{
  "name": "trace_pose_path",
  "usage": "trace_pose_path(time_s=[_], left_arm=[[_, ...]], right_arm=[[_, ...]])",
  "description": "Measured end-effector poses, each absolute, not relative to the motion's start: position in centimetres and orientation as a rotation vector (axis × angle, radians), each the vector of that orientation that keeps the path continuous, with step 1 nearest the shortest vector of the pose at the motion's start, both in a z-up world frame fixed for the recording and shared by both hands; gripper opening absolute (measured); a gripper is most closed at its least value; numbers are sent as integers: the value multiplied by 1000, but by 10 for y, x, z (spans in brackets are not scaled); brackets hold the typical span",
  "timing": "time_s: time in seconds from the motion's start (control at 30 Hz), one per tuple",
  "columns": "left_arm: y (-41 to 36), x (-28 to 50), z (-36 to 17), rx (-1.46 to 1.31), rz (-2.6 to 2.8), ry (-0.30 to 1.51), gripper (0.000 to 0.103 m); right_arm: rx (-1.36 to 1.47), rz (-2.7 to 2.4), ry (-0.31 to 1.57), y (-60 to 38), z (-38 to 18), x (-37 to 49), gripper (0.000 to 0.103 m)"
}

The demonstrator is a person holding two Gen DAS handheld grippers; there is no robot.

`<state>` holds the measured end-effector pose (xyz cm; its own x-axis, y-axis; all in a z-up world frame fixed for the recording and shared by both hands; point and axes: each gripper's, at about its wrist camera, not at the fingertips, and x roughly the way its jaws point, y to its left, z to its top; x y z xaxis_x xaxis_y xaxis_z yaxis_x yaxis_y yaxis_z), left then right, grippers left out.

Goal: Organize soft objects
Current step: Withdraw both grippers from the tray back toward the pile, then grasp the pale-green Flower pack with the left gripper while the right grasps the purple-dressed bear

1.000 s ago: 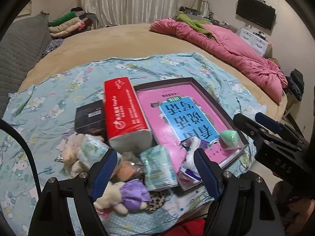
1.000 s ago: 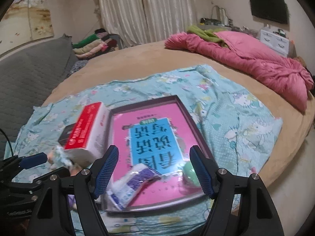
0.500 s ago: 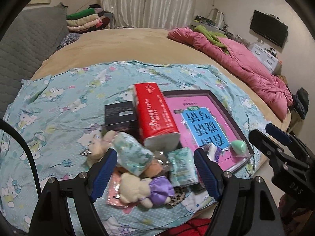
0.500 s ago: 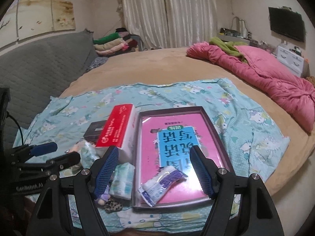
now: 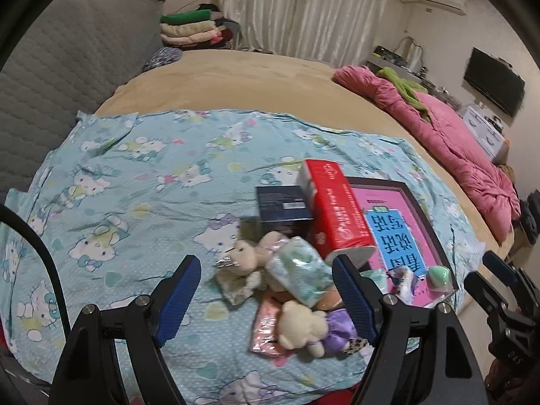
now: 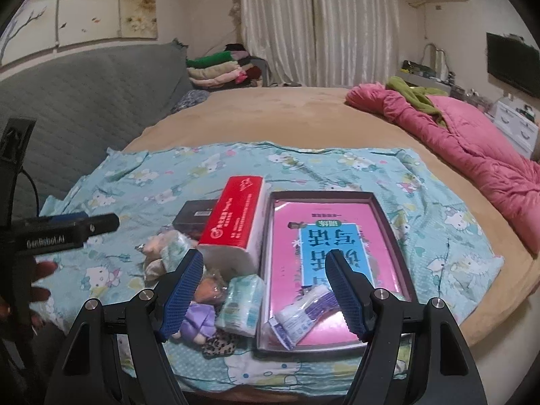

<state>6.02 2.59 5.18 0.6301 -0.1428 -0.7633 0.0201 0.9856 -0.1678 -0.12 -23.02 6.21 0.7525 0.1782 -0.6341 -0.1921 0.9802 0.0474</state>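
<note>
A pile of soft things lies on a blue cat-print cloth: a cream plush, a purple-dressed doll, green-white tissue packs and a pink packet. A red tissue pack leans on a dark box. Beside them a tray holds a pink book, a white-purple packet and a green sponge. My left gripper hovers open in front of the pile. My right gripper hovers open between pile and tray. Neither holds anything.
The cloth covers the near part of a round beige bed. A pink quilt lies along its right side. A grey padded headboard and folded clothes stand at the back left. The bed edge is close below the tray.
Both grippers have drawn back and lifted, so more of the cloth shows. The left one slid leftward; the pile now sits right of its centre. Nothing on the bed moved.
</note>
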Motion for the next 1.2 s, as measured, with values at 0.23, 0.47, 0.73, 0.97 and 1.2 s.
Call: trace_pose_path(time_s=[0.23, 0.47, 0.73, 0.97, 1.2], left_arm=[[44, 60, 36, -186, -76, 917, 80], [40, 64, 14, -227, -113, 971, 80], [14, 85, -14, -272, -180, 1043, 79], [-7, 108, -33, -307, -166, 1109, 80], [-10, 126, -49, -369, -167, 1165, 79]], right_arm=[[-74, 253, 717, -211, 48, -4, 76], [-139, 304, 750, -191, 26, -6, 76], [-217, 396, 796, -171, -6, -6, 76], [-240, 413, 825, -168, -21, 0, 76], [-299, 460, 830, -159, -39, 8, 76]])
